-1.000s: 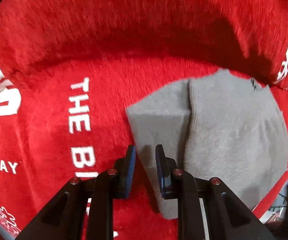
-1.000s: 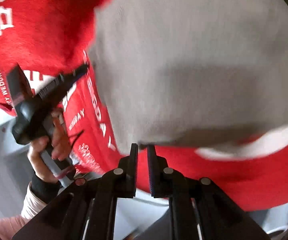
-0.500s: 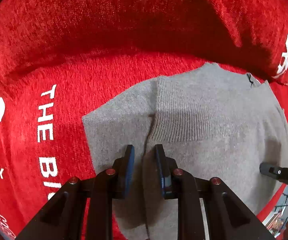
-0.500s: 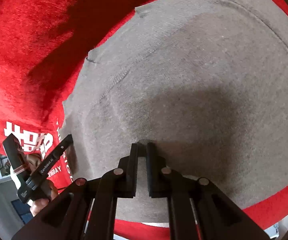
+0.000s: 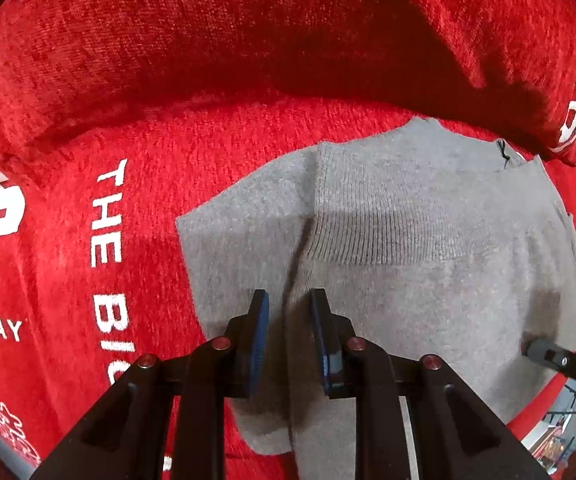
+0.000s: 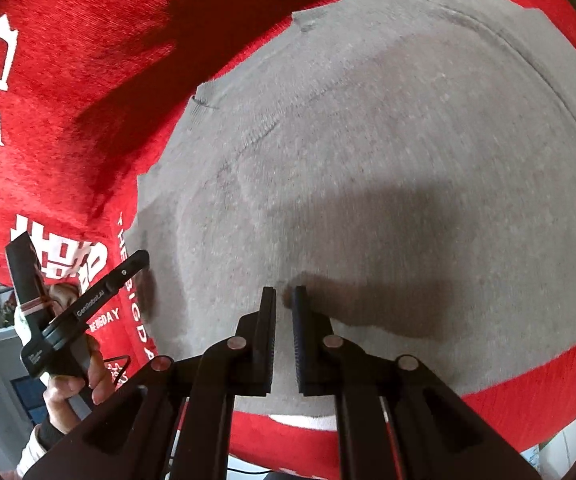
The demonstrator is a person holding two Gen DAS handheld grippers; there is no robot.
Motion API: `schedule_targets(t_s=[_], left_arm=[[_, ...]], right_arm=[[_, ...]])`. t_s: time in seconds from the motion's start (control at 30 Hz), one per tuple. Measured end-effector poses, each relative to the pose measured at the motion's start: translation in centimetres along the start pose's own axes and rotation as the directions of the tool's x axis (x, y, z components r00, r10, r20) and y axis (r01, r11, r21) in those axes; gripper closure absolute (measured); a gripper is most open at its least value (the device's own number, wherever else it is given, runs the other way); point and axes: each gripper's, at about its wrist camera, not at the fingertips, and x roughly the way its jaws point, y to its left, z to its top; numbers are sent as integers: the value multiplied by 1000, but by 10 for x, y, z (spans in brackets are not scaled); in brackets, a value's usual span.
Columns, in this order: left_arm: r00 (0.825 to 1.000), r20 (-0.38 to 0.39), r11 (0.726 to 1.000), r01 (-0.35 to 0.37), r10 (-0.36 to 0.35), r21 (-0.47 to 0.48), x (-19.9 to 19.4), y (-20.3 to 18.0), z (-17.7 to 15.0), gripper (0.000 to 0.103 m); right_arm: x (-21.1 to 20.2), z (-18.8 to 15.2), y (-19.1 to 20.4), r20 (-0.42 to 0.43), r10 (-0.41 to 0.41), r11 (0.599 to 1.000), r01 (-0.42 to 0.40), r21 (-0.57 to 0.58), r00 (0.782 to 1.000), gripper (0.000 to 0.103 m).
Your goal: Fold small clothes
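Lying flat on a red cloth (image 5: 248,60) with white lettering, the grey knit garment (image 5: 428,240) fills both views. Only the left wrist view shows its ribbed band and the fold line running down between the left gripper (image 5: 288,308), whose jaws stand narrowly apart. Only the right wrist view shows the hand (image 6: 76,384) holding that tool; the right gripper (image 6: 284,296) is nearly closed, gripping nothing.

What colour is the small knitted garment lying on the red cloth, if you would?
Plain grey garment, with a ribbed band; the left wrist view shows it best.
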Motion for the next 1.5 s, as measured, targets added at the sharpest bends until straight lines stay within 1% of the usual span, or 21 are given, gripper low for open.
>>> schedule_targets(t_s=[0.1, 0.13, 0.17, 0.2, 0.23, 0.3, 0.37, 0.5, 0.53, 0.57, 0.6, 0.63, 0.67, 0.7, 0.77, 0.9, 1.0, 1.2, 1.3, 1.37, 1.5], left_arm=[[999, -9, 999, -40, 40, -1, -3, -3, -2, 79], [999, -13, 999, -47, 47, -4, -3, -3, -2, 77], [999, -16, 999, -47, 47, -7, -3, -6, 1, 42], [999, -18, 999, -49, 49, -19, -4, -5, 1, 16], [998, -1, 998, -62, 62, -33, -7, -4, 0, 2], [997, 26, 997, -72, 73, -32, -14, -5, -1, 1], [997, 24, 997, -68, 69, -41, -18, -4, 0, 1], [994, 35, 993, -97, 100, -74, -25, -2, 1, 1], [994, 35, 992, -98, 101, -84, -27, 0, 1, 1], [994, 30, 991, -98, 102, -95, -28, 2, 1, 1], [994, 27, 990, -99, 102, -98, -25, -6, -8, 1], [995, 22, 990, -97, 100, -103, -24, -6, -9, 1], [994, 16, 989, -103, 106, -104, -23, -6, -9, 1], [993, 11, 988, -114, 116, -100, -23, -6, -11, 1], [993, 7, 989, -118, 119, -92, -17, -5, -13, 1], [997, -17, 994, -74, 73, -76, -14, -7, -21, 1], [998, -26, 995, -58, 56, -75, -12, -7, -25, 1], [997, -62, 993, -51, 45, -104, -7, 5, -33, 1], [997, -72, 992, -46, 38, -119, -4, 14, -36, 1], [997, -75, 992, -39, 30, -122, -4, 18, -39, 1], [997, -59, 988, 39, -48, -151, -6, 31, -48, 1]], right_arm=[[1, -5, -1, -10, 13, 1000, -13, 10, 1000, 94], [2, -7, -2, -15, 17, 1000, -16, 13, 1000, 94], [3, -10, -1, -22, 23, 1000, -22, 15, 999, 94], [5, -12, 0, -27, 28, 1000, -28, 15, 999, 94], [6, -14, 1, -31, 34, 999, -34, 15, 999, 94], [9, -18, 4, -41, 47, 999, -46, 12, 998, 94], [12, -23, 6, -51, 58, 998, -58, 9, 997, 94], [16, -34, 7, -74, 94, 996, -92, 22, 993, 93], [17, -37, 8, -77, 104, 994, -103, 24, 992, 87], [18, -40, 8, -79, 113, 993, -111, 25, 990, 71], [17, -45, 9, -76, 114, 993, -113, 26, 991, 59], [17, -49, 9, -70, 113, 993, -112, 27, 991, 32], [15, -55, 8, -53, 120, 993, -118, 30, 991, 24], [13, -59, 8, -42, 133, 991, -132, 33, 990, 24], [14, -68, 5, -53, 173, 984, -171, 53, 983, 24], [22, -82, -5, -62, 237, 965, -227, 132, 970, 24], [28, -92, -13, -59, 275, 947, -259, 190, 960, 24], [48, -101, -26, -68, 376, 889, -339, 308, 924, 24], [56, -105, -31, -48, 403, 863, -362, 352, 914, 24], [62, -107, -31, -18, 431, 837, -393, 381, 902, 23], [67, -106, -24, 16, 460, 816, -430, 387, 888, 23]])
